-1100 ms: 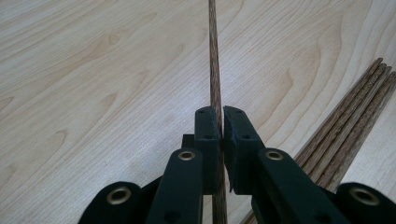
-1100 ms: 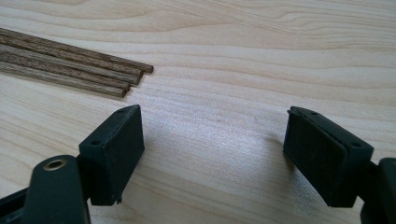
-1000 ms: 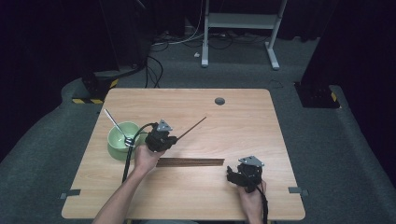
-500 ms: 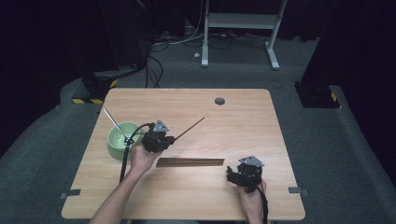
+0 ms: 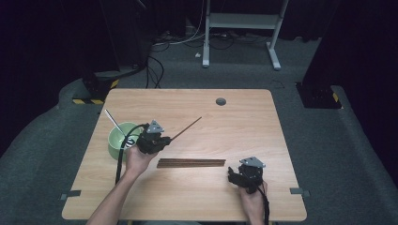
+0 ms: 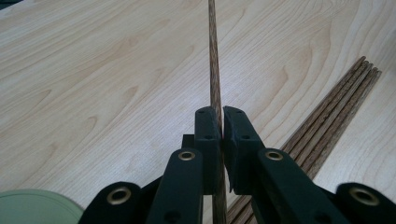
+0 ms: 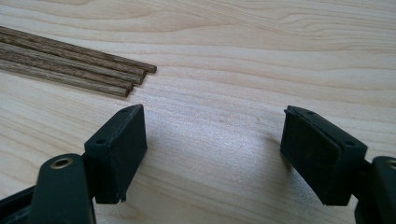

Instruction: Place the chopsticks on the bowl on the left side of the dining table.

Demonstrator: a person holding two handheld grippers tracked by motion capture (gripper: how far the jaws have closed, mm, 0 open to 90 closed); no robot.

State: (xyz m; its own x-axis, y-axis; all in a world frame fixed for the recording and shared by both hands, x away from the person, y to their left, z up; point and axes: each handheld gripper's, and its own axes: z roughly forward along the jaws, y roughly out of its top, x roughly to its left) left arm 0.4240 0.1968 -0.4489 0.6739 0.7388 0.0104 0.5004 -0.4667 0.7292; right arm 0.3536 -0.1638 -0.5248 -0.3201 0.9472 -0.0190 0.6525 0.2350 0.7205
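The left hand-held gripper point(image 5: 164, 140) pinches a single chopstick point(image 5: 187, 128) between its pressed-together pads point(image 6: 208, 135), gripping it near one end so that most of the stick juts out over the bench point(image 5: 244, 117), pointing up and to the right in the high view, clear of the wood. That long overhang is the main risk, I think: held so close to its end, the thin, smooth stick could pivot or slide in the pads if the free tip brushes anything, and it might then drop back onto the bench or knock the bundle of chopsticks point(image 5: 191, 162) lying flat just beside the hand. The right hand-held gripper point(image 5: 233, 174) rests low near the right end of that bundle with its jaws spread wide and nothing between them; a careless closing there could scatter the loose sticks. Left of the holding hand stands a green bowl point(image 5: 114, 140), with a pale metal utensil point(image 5: 115, 124) leaning out over its rim; the rest of its inside is hidden behind the gripper and cable. If the stick goes in carelessly, the light bowl could tip or slide.
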